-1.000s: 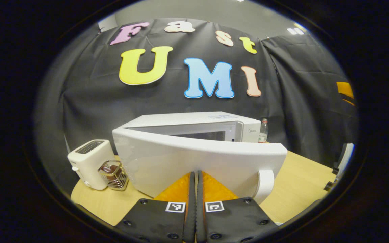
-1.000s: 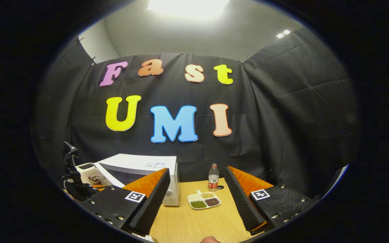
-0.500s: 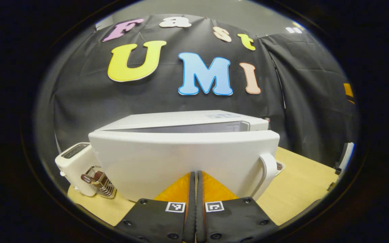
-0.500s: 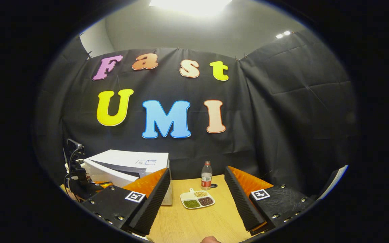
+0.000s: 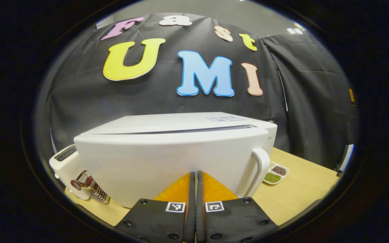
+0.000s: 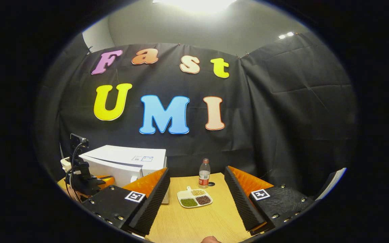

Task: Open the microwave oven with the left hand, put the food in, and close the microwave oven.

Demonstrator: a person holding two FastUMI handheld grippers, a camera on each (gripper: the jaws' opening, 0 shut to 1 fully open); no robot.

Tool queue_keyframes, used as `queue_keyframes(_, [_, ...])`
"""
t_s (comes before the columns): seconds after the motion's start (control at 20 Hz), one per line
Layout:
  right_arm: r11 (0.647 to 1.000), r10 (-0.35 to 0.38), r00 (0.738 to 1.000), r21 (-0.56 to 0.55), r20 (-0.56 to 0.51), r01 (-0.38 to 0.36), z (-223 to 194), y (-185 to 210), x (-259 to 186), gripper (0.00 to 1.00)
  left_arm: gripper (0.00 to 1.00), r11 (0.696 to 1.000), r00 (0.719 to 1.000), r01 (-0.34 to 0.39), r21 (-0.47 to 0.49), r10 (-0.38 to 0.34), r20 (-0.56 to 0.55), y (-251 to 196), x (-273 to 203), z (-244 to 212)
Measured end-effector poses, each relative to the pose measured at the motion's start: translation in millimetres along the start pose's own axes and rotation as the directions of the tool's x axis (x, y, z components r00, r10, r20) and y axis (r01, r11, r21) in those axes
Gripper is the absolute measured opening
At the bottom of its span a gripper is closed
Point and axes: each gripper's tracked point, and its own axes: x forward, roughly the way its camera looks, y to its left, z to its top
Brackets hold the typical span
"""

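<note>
The white microwave stands on the table with its door swung almost flat against the body; a thin dark slit remains along the top. My left gripper is shut with nothing in it, its tips against the lower door left of the white handle. In the right gripper view the microwave sits at left with the left gripper at its front. A white divided plate of beans lies on the table, beyond my right gripper, which is open and holds nothing. The plate lies right of the microwave.
A white toaster and a wire rack stand left of the microwave. A plastic bottle stands behind the plate near the cloth wall. The wooden table runs out in front of the right gripper.
The microwave door has swung from well ajar to nearly shut, with the shut left gripper moving in behind it. The right gripper has drifted slightly and stays open.
</note>
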Motion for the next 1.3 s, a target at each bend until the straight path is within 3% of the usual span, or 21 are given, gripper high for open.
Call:
queue_keyframes(0.2, [1.0,0.0,1.0,-0.001,-0.006,0.0,-2.2,1.1,5.5,0.98,0.07,1.0,1.0,-0.014,-0.011,0.014,0.005,0.7,4.5,0.8])
queue_keyframes(0.25, [1.0,-0.001,1.0,0.001,-0.005,0.001,-1.6,0.6,6.1,0.98,0.12,1.0,1.0,-0.015,-0.017,0.015,0.007,1.2,4.8,2.3])
queue_keyframes(0.3, [1.0,-0.001,1.0,0.004,-0.005,0.001,-1.0,1.2,7.7,0.98,0.07,1.0,1.0,-0.027,-0.015,0.027,0.011,4.0,5.8,4.1])
queue_keyframes(0.35, [1.0,0.0,1.0,0.003,-0.008,0.0,-1.2,2.2,9.5,0.98,0.12,0.999,0.999,-0.044,-0.006,0.044,0.004,4.8,6.7,3.5])
queue_keyframes(0.4, [1.0,0.0,1.0,0.0,-0.01,0.0,-3.5,2.3,10.6,0.98,0.07,0.998,0.998,-0.059,0.004,0.059,0.002,5.7,7.2,2.2])
queue_keyframes(0.65, [1.0,0.014,0.999,0.002,-0.03,-0.014,-12.1,11.0,11.1,0.98,0.07,0.996,0.996,-0.084,-0.006,0.084,0.011,4.7,11.9,4.9])
queue_keyframes(0.75, [1.0,0.02,0.999,0.003,-0.029,-0.02,-12.4,14.6,8.0,0.98,0.07,0.994,0.993,-0.11,-0.018,0.109,-0.034,5.1,15.1,-1.9])
queue_keyframes(0.85, [1.0,0.018,0.999,0.0,-0.032,-0.018,-14.9,17.3,5.7,0.98,0.12,0.992,0.992,-0.126,-0.026,0.125,-0.023,5.1,16.5,6.9])
queue_keyframes(0.95, [1.0,0.03,0.999,-0.002,-0.034,-0.03,-14.0,22.6,2.7,0.98,0.07,0.993,0.993,-0.119,-0.021,0.118,-0.018,3.1,12.6,8.1])
queue_keyframes(1.2, [0.998,0.052,0.999,0.018,-0.006,-0.052,-5.9,23.1,-1.7,0.98,0.07,0.994,0.993,-0.109,-0.014,0.109,0.05,-1.2,-21.1,39.9])
queue_keyframes(1.25, [0.997,0.068,0.998,0.02,-0.003,-0.068,-4.6,24.0,-2.3,0.98,0.12,0.993,0.991,-0.113,-0.015,0.114,0.072,-3.3,-31.3,49.8])
queue_keyframes(1.3, [0.996,0.086,0.996,0.024,0.004,-0.086,-2.5,24.9,-4.9,0.98,0.02,0.993,0.989,-0.116,-0.012,0.116,0.094,-6.1,-43.8,59.5])
